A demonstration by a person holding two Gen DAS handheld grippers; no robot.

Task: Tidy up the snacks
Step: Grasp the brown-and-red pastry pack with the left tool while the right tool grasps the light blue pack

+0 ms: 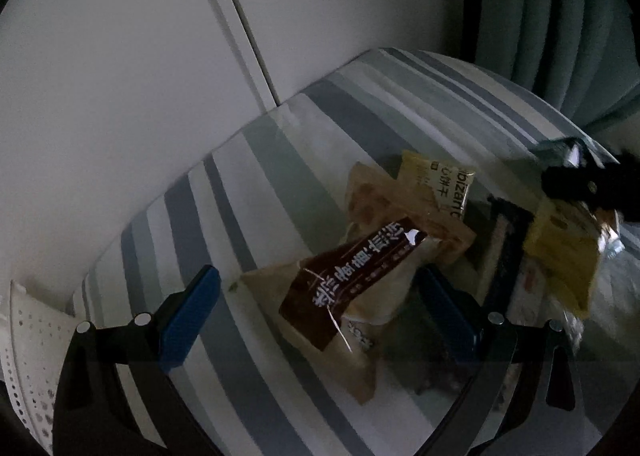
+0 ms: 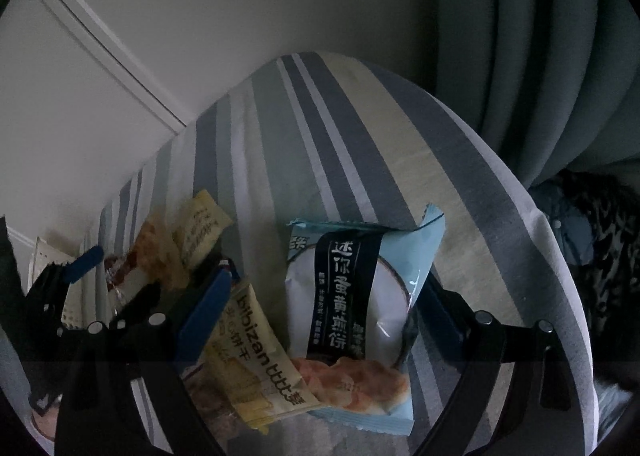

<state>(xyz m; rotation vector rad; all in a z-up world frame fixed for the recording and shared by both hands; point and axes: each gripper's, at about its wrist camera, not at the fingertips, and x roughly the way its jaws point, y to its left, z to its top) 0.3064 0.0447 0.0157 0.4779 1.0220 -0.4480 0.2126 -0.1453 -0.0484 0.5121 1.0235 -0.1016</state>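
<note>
- The left gripper (image 1: 320, 312) stands wide open over a striped cloth (image 1: 248, 159); its blue pads (image 1: 192, 320) hold nothing.
- Between those spread fingers lies a tan packet with a brown band (image 1: 344, 280), tilted, with white Chinese characters on the band.
- Just behind it, farther off, sits a second tan packet (image 1: 380, 199), and behind that a yellow packet (image 1: 440, 183) printed with part of "bibizan".
- To the right in the left wrist view, the right gripper (image 1: 580, 183) shows as a dark, blurred shape above a yellow wrapper (image 1: 560, 256); whether it touches the wrapper cannot be told there.
- In the right wrist view the right gripper (image 2: 320, 320) has its jaws spread, with a pale blue packet (image 2: 360, 296) and a yellow "bibizan" packet (image 2: 256, 348) between the fingers. The blue packet bears a dark vertical band with white characters.
- Whether the right pads press either packet cannot be told.
- Far left in that view, the left gripper (image 2: 86, 262) appears beside more tan and yellow packets (image 2: 172, 248).
- A white wall (image 1: 120, 75) rises behind the cloth, and a grey-green padded surface (image 2: 560, 55) sits to the far right.
</note>
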